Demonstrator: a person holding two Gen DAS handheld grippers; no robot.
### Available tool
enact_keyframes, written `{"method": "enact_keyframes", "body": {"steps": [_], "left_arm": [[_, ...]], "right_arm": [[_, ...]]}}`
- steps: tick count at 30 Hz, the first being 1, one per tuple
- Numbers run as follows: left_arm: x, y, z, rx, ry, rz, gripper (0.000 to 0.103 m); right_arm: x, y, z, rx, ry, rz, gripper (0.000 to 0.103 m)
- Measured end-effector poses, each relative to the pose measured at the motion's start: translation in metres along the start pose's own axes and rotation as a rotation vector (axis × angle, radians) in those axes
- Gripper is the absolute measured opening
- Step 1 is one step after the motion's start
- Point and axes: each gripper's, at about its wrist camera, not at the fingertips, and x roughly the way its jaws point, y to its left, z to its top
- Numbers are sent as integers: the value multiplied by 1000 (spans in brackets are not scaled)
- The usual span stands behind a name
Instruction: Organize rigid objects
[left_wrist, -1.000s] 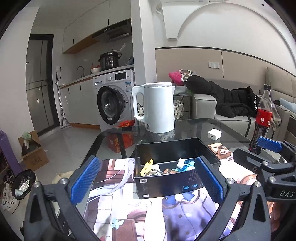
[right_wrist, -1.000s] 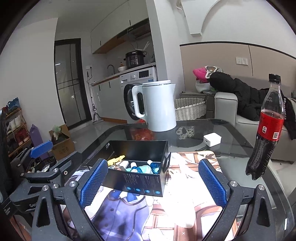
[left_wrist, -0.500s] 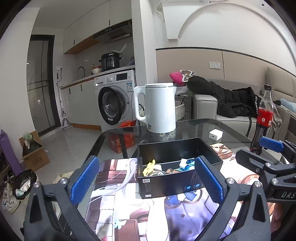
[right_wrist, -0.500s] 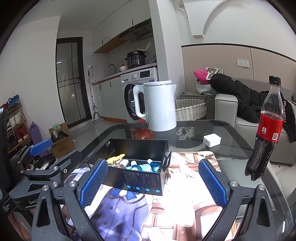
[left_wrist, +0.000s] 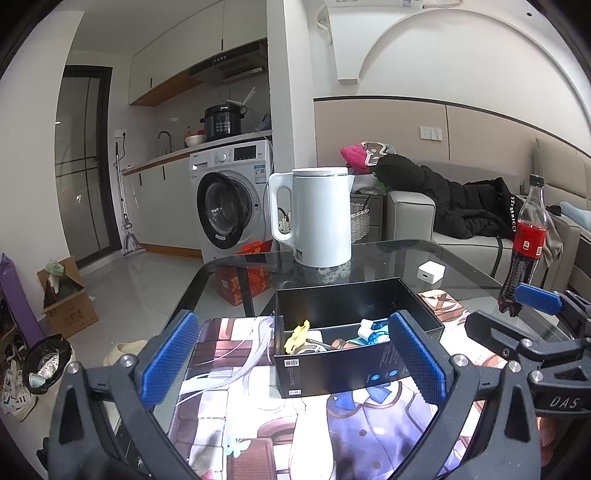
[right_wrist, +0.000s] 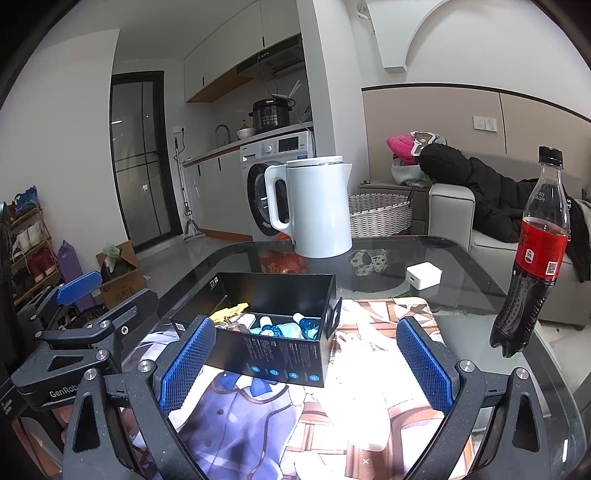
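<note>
While both grippers, left (left_wrist: 291, 363) and right (right_wrist: 304, 363), hover wide apart and empty near the mat (right_wrist: 369, 406), the black box (right_wrist: 280, 362) of small items sits on its far left part, kettle (right_wrist: 317, 206) beyond.

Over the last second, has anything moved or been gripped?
Nothing was gripped or released: left gripper and right gripper stay open and empty. The views drift slightly, the left edging rightward. The black open-topped cardboard box, white electric kettle and red-labelled cola bottle stay put.
</note>
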Motion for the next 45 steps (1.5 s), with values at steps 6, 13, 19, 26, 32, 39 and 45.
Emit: {"method": "enact_keyframes", "body": {"steps": [6, 13, 19, 26, 32, 39, 45], "left_arm": [[-1, 1, 0, -7, 1, 1, 103], [-2, 1, 2, -7, -1, 0, 103], [-2, 2, 2, -11, 2, 3, 103], [-1, 2, 2, -11, 5, 3, 103], [0, 3, 2, -12, 4, 6, 103], [0, 3, 1, -21, 5, 12, 103], [0, 3, 1, -21, 5, 12, 103]], "right_arm": [[1, 0, 0, 0, 1, 0, 100], [2, 1, 0, -2, -2, -1, 100], [1, 3, 1, -10, -6, 4, 100], [0, 2, 1, -10, 0, 3, 100], [0, 3, 1, -11, -3, 5, 100], [0, 3, 1, -11, -2, 5, 100], [0, 3, 1, -10, -4, 5, 100]]}}
